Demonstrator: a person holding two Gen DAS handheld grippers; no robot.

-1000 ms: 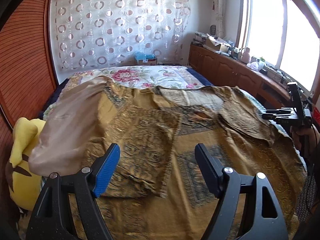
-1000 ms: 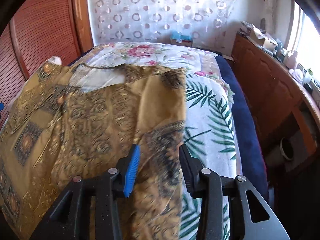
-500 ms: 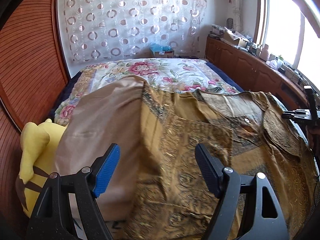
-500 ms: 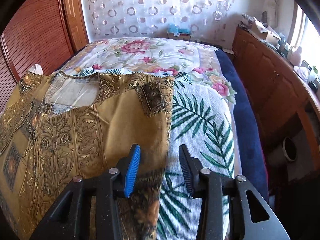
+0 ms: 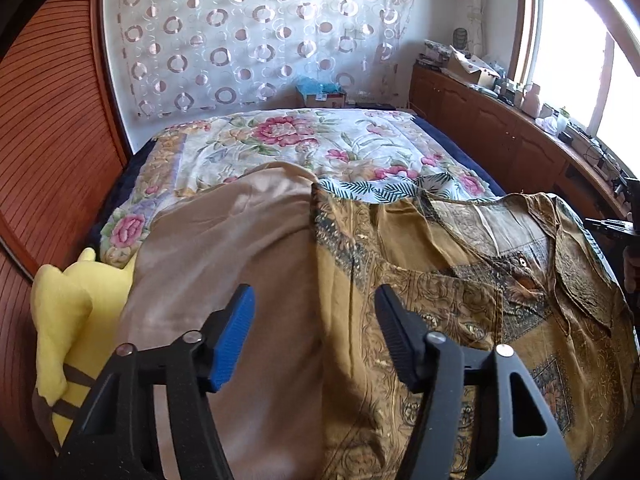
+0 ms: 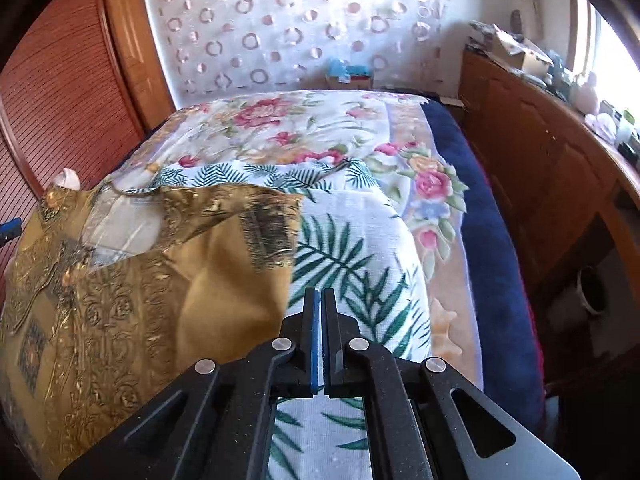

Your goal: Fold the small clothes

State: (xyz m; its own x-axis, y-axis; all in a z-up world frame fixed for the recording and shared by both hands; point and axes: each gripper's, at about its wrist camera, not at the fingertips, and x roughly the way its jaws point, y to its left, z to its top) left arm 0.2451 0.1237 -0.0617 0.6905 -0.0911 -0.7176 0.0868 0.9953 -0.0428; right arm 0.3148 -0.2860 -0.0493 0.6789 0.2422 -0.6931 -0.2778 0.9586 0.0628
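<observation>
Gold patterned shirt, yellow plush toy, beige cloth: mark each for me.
gold patterned shirt (image 5: 460,300), left wrist view, on the chest just below the neckline.
yellow plush toy (image 5: 64,312), left wrist view, on its body beside the bed edge.
beige cloth (image 5: 240,248), left wrist view, on its smooth middle.

Cloth on the bed, wood around it
Patterned gold shirt (image 5: 460,300) faintly glossy; beige cloth (image 5: 240,260) at 9 o'clock matt; slatted wooden wall (image 5: 52,120) polished.
</observation>
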